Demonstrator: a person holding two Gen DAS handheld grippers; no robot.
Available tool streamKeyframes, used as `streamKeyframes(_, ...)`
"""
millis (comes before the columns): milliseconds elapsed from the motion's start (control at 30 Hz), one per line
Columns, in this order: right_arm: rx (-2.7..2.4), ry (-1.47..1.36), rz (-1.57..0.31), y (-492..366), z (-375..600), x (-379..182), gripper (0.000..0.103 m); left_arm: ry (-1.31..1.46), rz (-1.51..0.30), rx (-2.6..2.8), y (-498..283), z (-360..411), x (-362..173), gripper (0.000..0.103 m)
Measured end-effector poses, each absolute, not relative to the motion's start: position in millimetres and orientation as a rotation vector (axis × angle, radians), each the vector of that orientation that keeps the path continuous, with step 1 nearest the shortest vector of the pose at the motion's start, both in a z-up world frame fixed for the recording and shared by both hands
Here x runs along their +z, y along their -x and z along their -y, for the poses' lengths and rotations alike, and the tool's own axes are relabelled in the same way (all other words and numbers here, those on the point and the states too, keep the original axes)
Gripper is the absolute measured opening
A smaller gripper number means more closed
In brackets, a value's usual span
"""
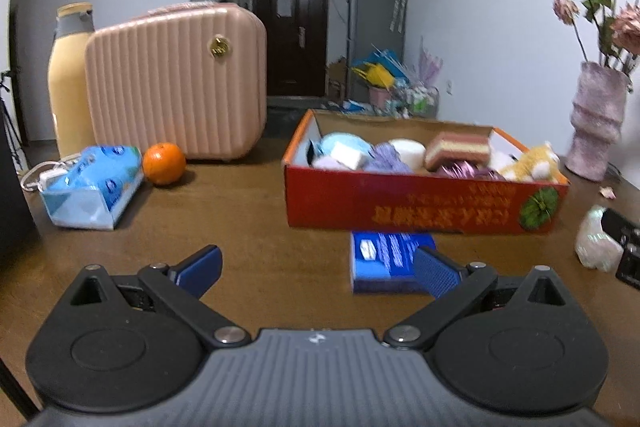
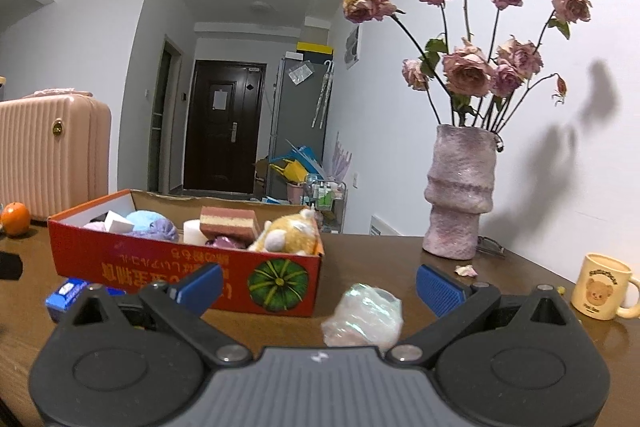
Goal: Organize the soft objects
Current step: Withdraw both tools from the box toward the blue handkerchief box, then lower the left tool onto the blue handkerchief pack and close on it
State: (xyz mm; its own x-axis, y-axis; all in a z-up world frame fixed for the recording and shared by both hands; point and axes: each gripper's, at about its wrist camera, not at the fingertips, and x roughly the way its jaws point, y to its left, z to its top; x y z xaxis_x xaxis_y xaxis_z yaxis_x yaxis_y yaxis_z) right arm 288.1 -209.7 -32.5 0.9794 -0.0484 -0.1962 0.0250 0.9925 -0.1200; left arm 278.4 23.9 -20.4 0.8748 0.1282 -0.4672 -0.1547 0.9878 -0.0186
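A red cardboard box on the brown table holds several soft things: a striped sponge, a yellow plush toy, purple and blue plush pieces, white foam blocks. A crumpled iridescent soft bundle lies on the table right of the box, between the fingers of my open right gripper. My left gripper is open over bare table, with a blue packet by its right finger, in front of the box.
A pink ribbed case, a cream bottle, an orange and a blue tissue pack stand at the left. A pink vase of dried roses and a yellow bear mug stand at the right.
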Motion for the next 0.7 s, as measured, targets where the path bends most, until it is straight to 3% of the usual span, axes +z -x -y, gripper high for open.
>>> streamKeyframes(700,-0.102,0.092,-0.266,-288.5,238.9,-34.9,0.103,0.047,-0.699,0.026,-346.1,7.0,-51.5,0.103)
